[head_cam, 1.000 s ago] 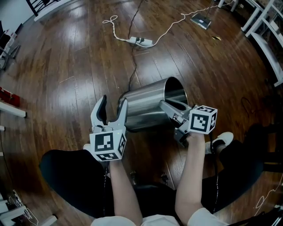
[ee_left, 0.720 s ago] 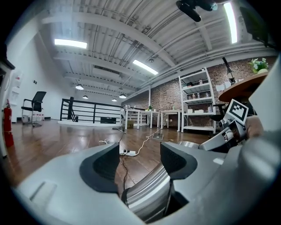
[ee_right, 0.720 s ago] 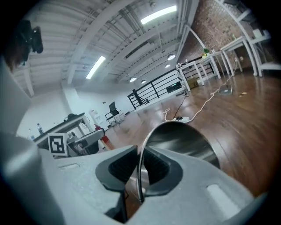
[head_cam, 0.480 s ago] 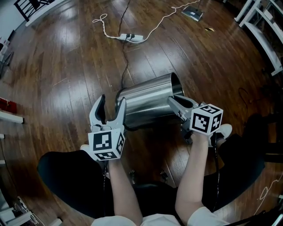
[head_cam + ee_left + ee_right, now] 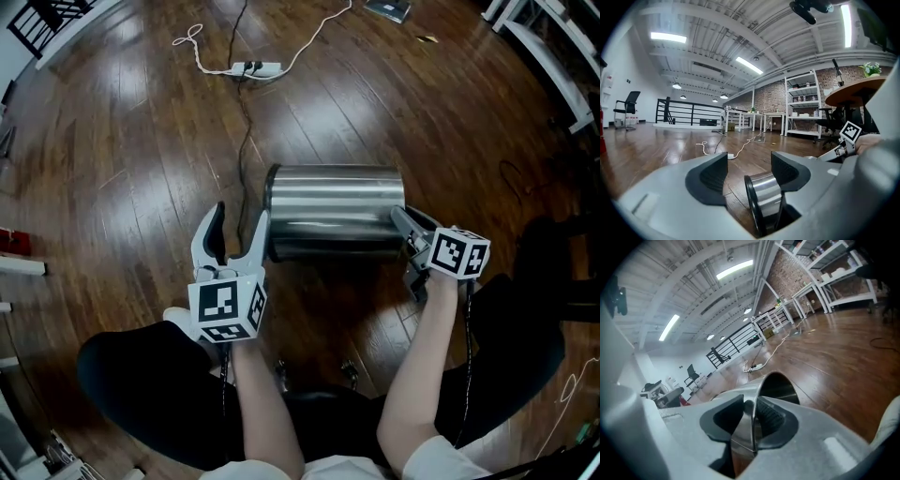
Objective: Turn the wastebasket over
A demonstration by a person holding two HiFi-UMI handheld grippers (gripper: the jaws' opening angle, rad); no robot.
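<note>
- right gripper [image 5: 751, 418]: jaws a little apart, having just been opening; the thin steel wall at the mouth of the wastebasket [image 5: 780, 386] stands between the pads, one jaw inside the mouth and one outside, with a sliver of dark gap at the outer pad
- same gripper in the head view [image 5: 405, 223]: set at the right-hand end of the wastebasket, on the nearer part of its rim; its marker cube [image 5: 459, 253] sits just behind the jaws
- left gripper [image 5: 749, 171]: jaws wide apart and closed on nothing; the dark-edged base rim of the wastebasket [image 5: 764, 197] lies in the gap, close to the right-hand jaw
- same gripper in the head view [image 5: 241, 220]: at the left-hand end of the wastebasket, one fingertip just beside the base, the other clear of it; marker cube [image 5: 228, 307] behind, over the forearm [image 5: 262, 403]
- wastebasket [image 5: 333, 211]: polished steel cylinder lying on its side on the wood floor [image 5: 122, 141], long axis running left to right, closed base toward the left gripper, open mouth toward the right gripper
- black cable [image 5: 246, 141]: runs across the floor from the power strip [image 5: 255, 68] toward the base end of the wastebasket
- white cable [image 5: 319, 37]: leaves the power strip toward the far right
- shelving [image 5: 801, 103]: stands against the brick wall, well apart from the wastebasket
</note>
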